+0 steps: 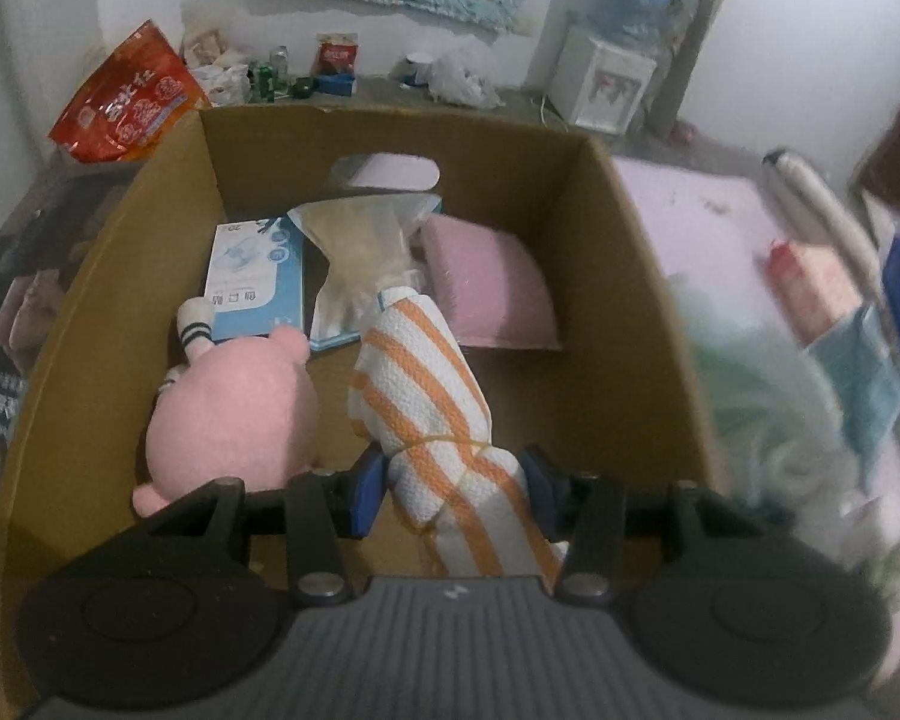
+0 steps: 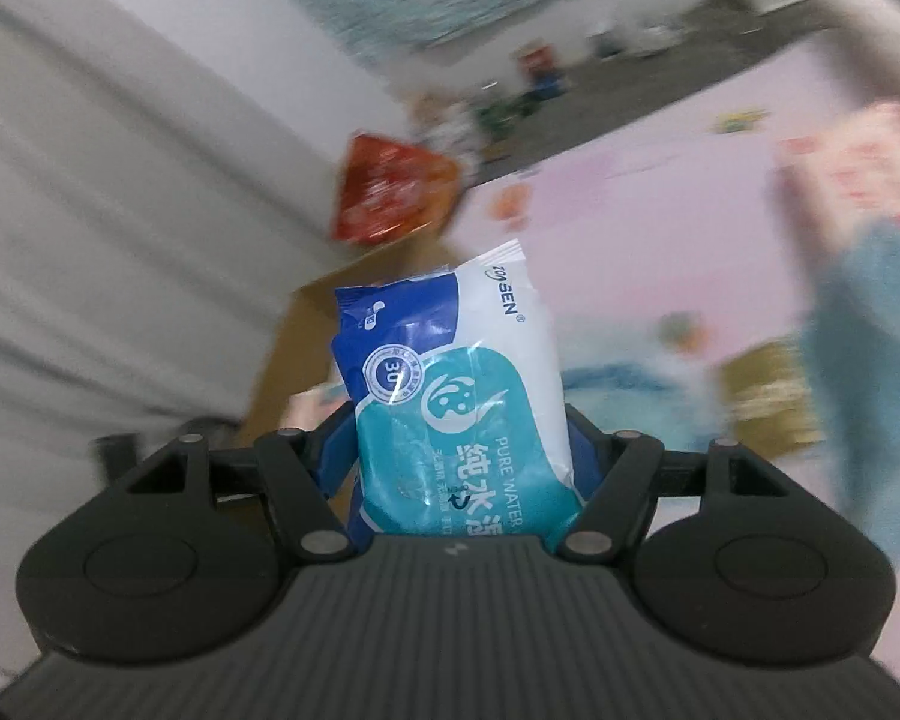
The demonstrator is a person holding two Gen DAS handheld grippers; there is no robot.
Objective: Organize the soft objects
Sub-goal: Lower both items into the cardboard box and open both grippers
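Box (image 1: 120, 276) already holds the pink plush (image 1: 240, 414) lower left, while left gripper (image 1: 453, 480) fingers clamp the striped towel (image 1: 426, 396) over it and right gripper (image 2: 459, 450) fingers pinch the wipes (image 2: 462, 396) mid-frame, so both remain.

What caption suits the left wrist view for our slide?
Left tool grips a striped towel over a cardboard box holding a pink plush.

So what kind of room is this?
Probably a room in someone's home: a pink floor mat, snack bags by the wall and a cardboard box holding a pink plush toy.
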